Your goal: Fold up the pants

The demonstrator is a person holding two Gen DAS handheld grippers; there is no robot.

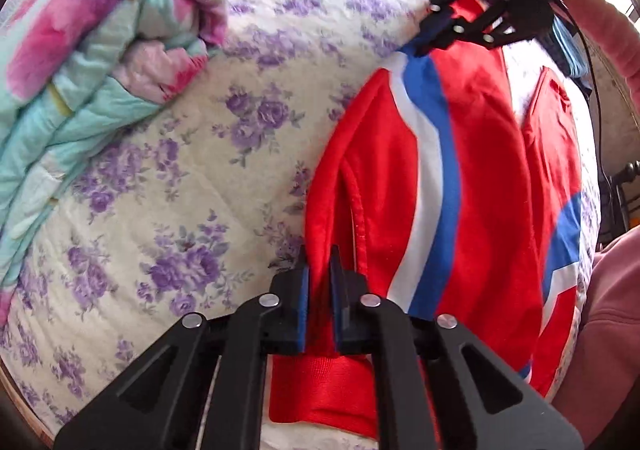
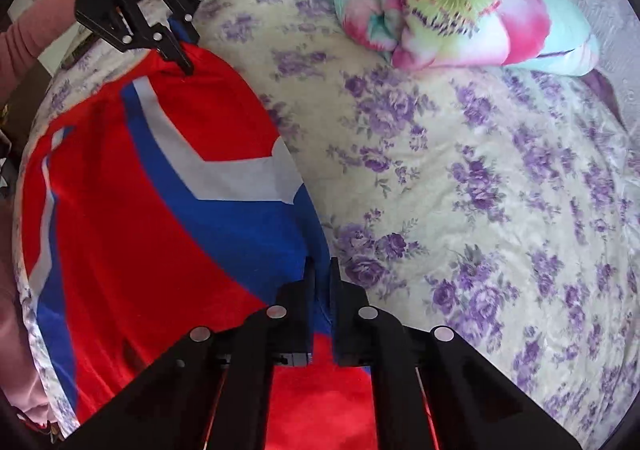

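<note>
I am working in a home bedroom: I see a bed with a cream quilted bedspread printed with purple flowers [image 2: 460, 178] and a rolled pink-and-turquoise floral duvet [image 2: 452, 2].

The pants [image 1: 460, 178] lie spread on the bed [image 1: 208, 154], along its edge near the person. Each claw grips one end of them: the left claw [image 1: 319, 282] at one end, the right claw [image 2: 322, 282] at the opposite end. A bundled quilt [image 2: 448, 6] sits on the bed, well apart from the pants.
</note>
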